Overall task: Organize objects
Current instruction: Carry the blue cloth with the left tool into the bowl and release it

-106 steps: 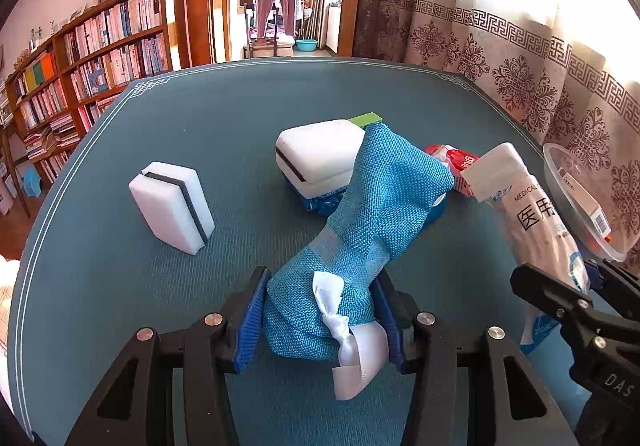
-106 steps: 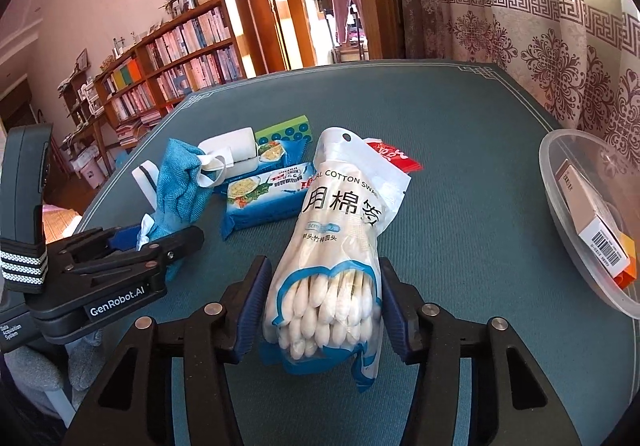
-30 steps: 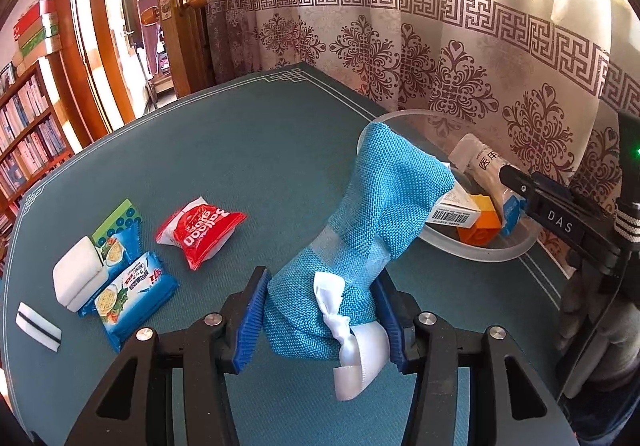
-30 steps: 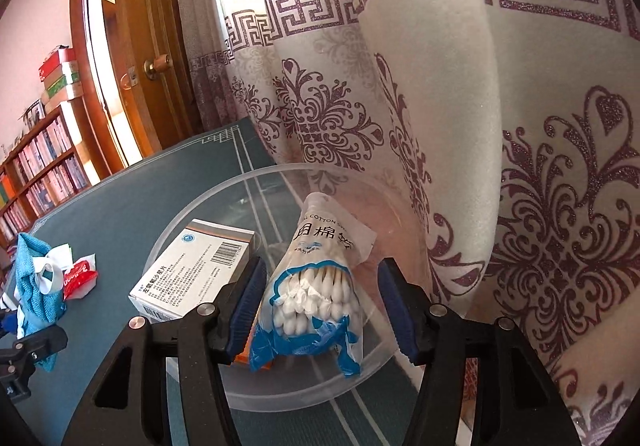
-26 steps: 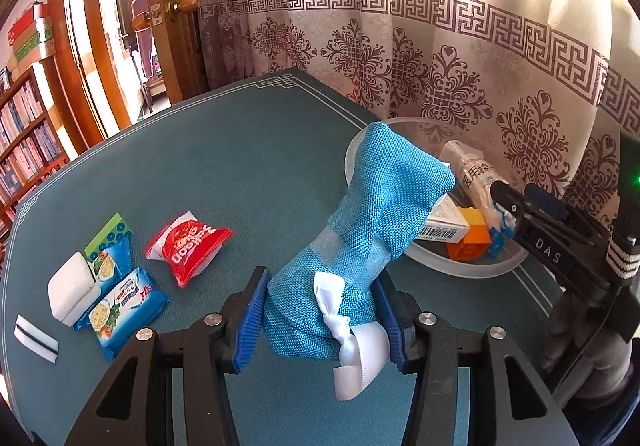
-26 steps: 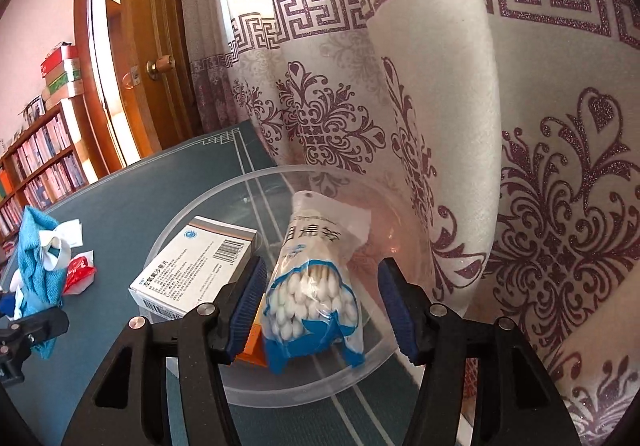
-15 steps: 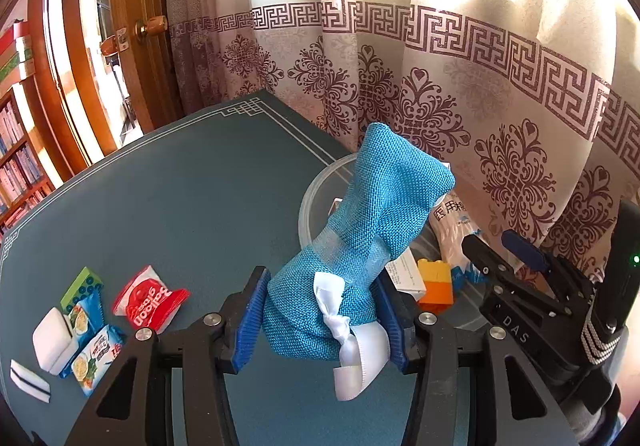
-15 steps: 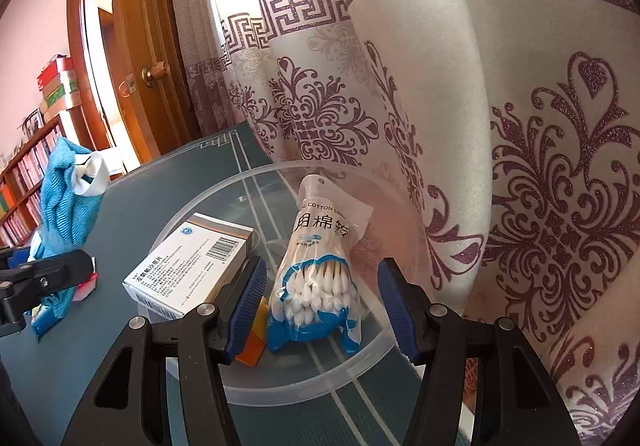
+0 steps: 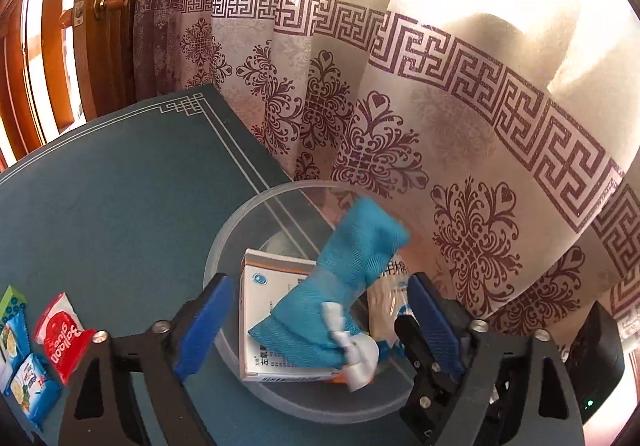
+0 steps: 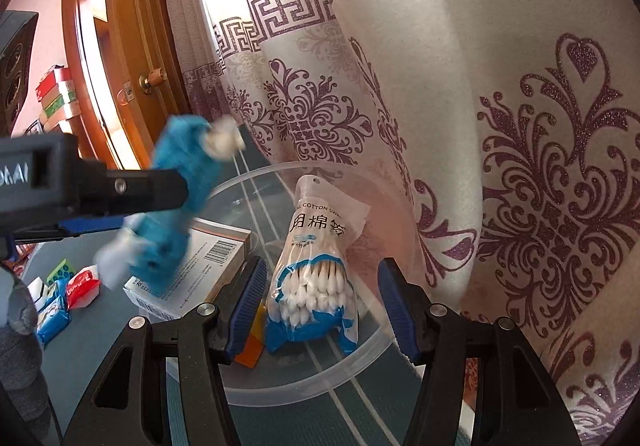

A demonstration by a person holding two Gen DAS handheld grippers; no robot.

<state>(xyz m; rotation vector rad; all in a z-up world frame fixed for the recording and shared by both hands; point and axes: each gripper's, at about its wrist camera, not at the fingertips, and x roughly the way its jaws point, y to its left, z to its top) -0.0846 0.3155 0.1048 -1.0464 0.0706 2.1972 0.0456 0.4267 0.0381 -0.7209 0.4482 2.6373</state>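
Now the left gripper (image 9: 320,326), jaws opening, drops the blue cloth (image 9: 340,286) into the clear bowl (image 9: 224,246); the right gripper (image 10: 320,306) stands released around the cotton swabs (image 10: 312,266). Snack packets (image 9: 32,358) wait far left.

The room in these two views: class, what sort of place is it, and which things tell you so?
Most likely a room in a home: a patterned curtain hangs beside the table, a wooden door with a brass knob stands behind, and boxes are stacked beyond.

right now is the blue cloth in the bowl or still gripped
Released: the left tool's jaws are opening, clear of the blue cloth, which is over the clear bowl.
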